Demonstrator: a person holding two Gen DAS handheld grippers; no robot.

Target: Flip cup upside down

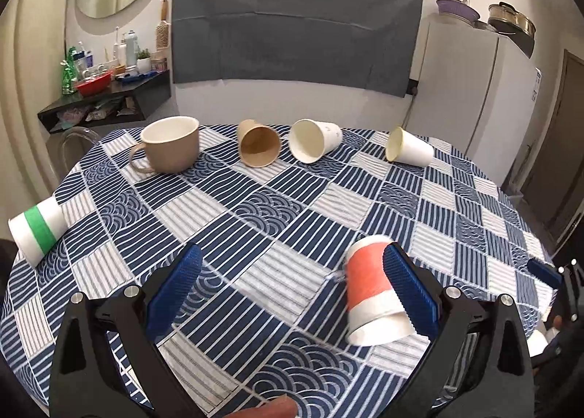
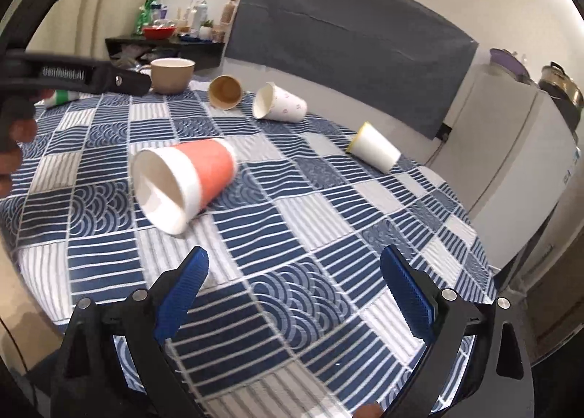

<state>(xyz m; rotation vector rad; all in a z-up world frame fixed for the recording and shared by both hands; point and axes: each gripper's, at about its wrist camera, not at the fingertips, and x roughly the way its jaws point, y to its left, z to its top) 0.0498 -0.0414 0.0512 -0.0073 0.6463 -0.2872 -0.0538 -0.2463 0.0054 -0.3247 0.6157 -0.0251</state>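
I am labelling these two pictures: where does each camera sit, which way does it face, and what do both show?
Left wrist: on the left claw, facing across the checked tablecloth; both blue fingers show, the orange-banded paper cup beside the right one.
Right wrist: on the right claw, facing the same table, its claw open; the left tool shows at upper left.
Shared: orange-banded cup, beige mug, brown cup.

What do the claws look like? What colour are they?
Each claw has two black arms shaped like thin triangles, with round silver bolts at the joints. The left claw and the right claw both carry flat blue pads with a bumpy, ridged surface. In the right wrist view, the left claw's black body shows pale lettering on its side. No cables or sleeves are visible.
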